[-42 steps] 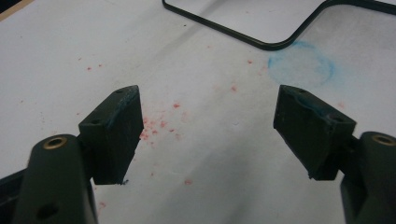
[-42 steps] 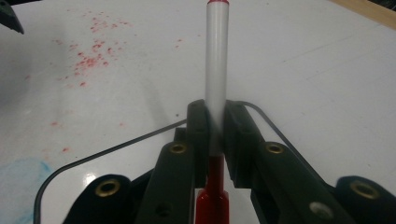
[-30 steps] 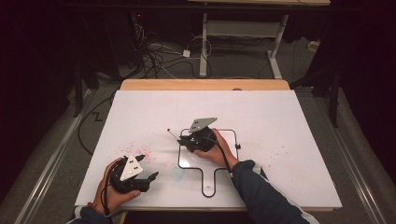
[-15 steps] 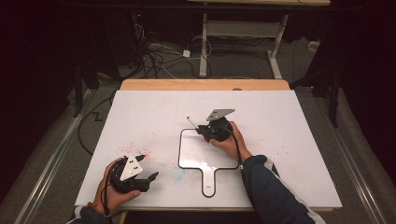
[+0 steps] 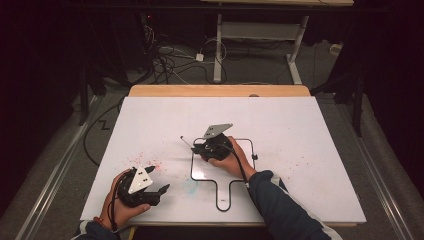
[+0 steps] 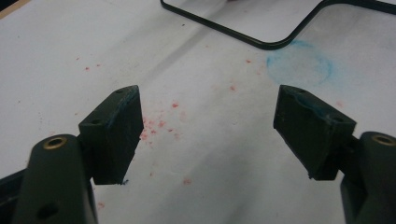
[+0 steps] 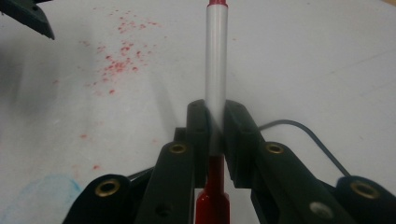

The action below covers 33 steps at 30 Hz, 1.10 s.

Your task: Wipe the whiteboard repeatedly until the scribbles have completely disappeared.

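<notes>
Silver-barrelled red marker pen (image 7: 216,70) sits clamped in right gripper (image 5: 196,144) fingers; left gripper (image 6: 208,135) fingers stand apart, empty. Next, judged: lower tip onto black-outlined board (image 5: 247,145).

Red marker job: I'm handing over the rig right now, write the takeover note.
Right gripper: shut on the red marker, silver barrel pointing out past the jaws, held over the top left corner of the black-outlined paddle shape on the white board.
Left gripper: open, empty, resting near the board's front left by the red specks and the blue smudge.
Done: marker picked up.
Left: no fresh line shows inside the outline; whether the cap is on cannot be told. Probably marking comes next.
</notes>
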Motion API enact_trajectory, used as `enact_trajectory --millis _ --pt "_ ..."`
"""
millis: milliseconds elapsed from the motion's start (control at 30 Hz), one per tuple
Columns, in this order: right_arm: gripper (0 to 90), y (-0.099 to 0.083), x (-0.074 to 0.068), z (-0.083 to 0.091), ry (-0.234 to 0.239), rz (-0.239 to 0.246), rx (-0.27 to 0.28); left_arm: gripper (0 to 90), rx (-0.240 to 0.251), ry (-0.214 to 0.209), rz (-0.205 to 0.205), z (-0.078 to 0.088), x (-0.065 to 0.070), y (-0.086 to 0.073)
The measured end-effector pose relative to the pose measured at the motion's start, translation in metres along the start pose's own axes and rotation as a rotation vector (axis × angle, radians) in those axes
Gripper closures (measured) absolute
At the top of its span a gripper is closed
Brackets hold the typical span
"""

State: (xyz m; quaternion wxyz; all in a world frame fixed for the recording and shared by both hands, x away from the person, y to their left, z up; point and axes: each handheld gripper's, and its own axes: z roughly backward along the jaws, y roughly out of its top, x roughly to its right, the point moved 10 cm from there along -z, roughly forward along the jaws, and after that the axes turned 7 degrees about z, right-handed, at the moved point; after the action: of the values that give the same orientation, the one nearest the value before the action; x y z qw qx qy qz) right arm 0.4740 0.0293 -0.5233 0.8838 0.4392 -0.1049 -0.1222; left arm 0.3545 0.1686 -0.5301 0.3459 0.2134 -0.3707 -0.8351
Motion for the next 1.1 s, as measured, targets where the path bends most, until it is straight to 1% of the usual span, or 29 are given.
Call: enact_trajectory --millis 33,67,133,167,200,233,267,300,333,367,400,467,500,567,600,633,667,733,767,800,867,900,933,967,1000,1033,1067,1100 --pt "82.1 0.001 -0.001 -0.002 0.005 0.007 0.008 23.0 0.000 -0.001 0.000 0.000 0.000 0.000" --pt "82.1 0.001 -0.005 -0.003 0.010 0.016 -0.001 23.0 0.002 -0.001 0.002 0.000 0.000 0.000" --pt "82.1 0.001 -0.006 -0.003 0.008 0.011 0.000 23.0 0.003 0.000 0.004 0.001 0.000 0.000" --pt "82.0 0.000 -0.004 -0.002 0.005 0.020 -0.005 23.0 0.003 0.001 0.003 0.001 0.000 0.000" --pt "82.1 -0.001 -0.002 -0.001 -0.003 0.021 -0.010 23.0 0.003 0.001 0.003 0.001 0.000 0.000" --pt "82.1 -0.003 0.002 0.000 -0.012 0.014 -0.010 23.0 0.010 0.005 -0.007 0.001 -0.001 0.001" --pt "82.1 -0.008 0.009 0.005 -0.034 0.010 -0.025 23.0 0.011 0.005 -0.008 0.001 -0.001 0.001" --pt "82.1 -0.008 0.009 0.005 -0.034 0.010 -0.025 23.0 0.011 0.005 -0.007 0.001 -0.001 0.001" --pt "82.1 -0.013 0.019 0.010 -0.052 -0.003 -0.023 23.0 0.010 0.005 -0.007 0.001 -0.001 0.001" --pt "82.1 -0.015 0.020 0.012 -0.056 -0.014 -0.030 23.0 0.010 0.005 -0.007 0.001 -0.001 0.001" --pt "82.1 -0.015 0.020 0.012 -0.056 -0.014 -0.030 23.0 0.002 0.000 0.001 0.000 0.000 0.000" --pt "82.1 -0.014 0.019 0.014 -0.059 -0.023 -0.023 23.0 0.000 -0.002 0.001 0.000 0.000 0.000" --pt "82.1 -0.013 0.017 0.013 -0.053 -0.026 -0.015 23.0 -0.002 -0.002 -0.002 -0.001 0.001 0.000" --pt "82.1 -0.011 0.009 0.011 -0.034 0.009 -0.018 23.0 -0.004 -0.003 -0.005 -0.002 0.002 0.001" --pt "82.1 -0.012 0.004 0.011 -0.027 0.011 -0.024 22.9 -0.004 -0.004 -0.006 -0.002 0.002 0.001" --pt "82.1 -0.012 0.004 0.011 -0.027 0.011 -0.024 22.9 0.003 0.001 -0.016 -0.002 0.001 0.002" --pt "82.1 -0.015 0.005 0.013 -0.029 0.020 -0.031 23.0 0.002 0.001 -0.015 -0.001 0.001 0.001" --pt "82.1 -0.020 0.011 0.020 -0.044 0.010 -0.032 23.0 -0.003 -0.003 -0.001 -0.001 0.001 0.000" --pt "82.1 -0.030 0.026 0.032 -0.077 -0.016 -0.041 23.0 -0.003 -0.002 -0.002 -0.001 0.001 0.000" --pt "82.1 -0.030 0.026 0.032 -0.077 -0.016 -0.041 23.0 -0.003 -0.001 -0.002 0.000 0.001 0.000" --pt "82.1 -0.038 0.039 0.041 -0.106 -0.056 -0.038 23.0 -0.002 -0.001 -0.002 0.000 0.001 0.000" --pt "82.1 -0.042 0.046 0.046 -0.120 -0.069 -0.038 23.0 0.004 0.002 -0.012 0.000 0.000 0.001" --pt "82.1 -0.047 0.052 0.052 -0.136 -0.087 -0.038 23.0 -0.004 -0.002 -0.003 -0.001 0.001 0.000" --pt "82.1 -0.050 0.056 0.055 -0.143 -0.088 -0.038 23.0 -0.004 -0.001 -0.003 -0.001 0.001 0.000" --pt "82.1 -0.051 0.057 0.057 -0.147 -0.091 -0.038 23.0 0.002 0.003 -0.014 -0.002 0.001 0.002" --pt "82.1 -0.053 0.058 0.060 -0.149 -0.098 -0.039 23.0 0.002 0.003 -0.016 -0.002 0.001 0.002" --pt "82.1 -0.054 0.059 0.060 -0.151 -0.089 -0.037 23.0 0.001 0.002 -0.015 -0.003 0.001 0.002" --pt "82.1 -0.054 0.058 0.061 -0.151 -0.092 -0.036 23.0 0.000 0.001 -0.015 -0.003 0.002 0.003"
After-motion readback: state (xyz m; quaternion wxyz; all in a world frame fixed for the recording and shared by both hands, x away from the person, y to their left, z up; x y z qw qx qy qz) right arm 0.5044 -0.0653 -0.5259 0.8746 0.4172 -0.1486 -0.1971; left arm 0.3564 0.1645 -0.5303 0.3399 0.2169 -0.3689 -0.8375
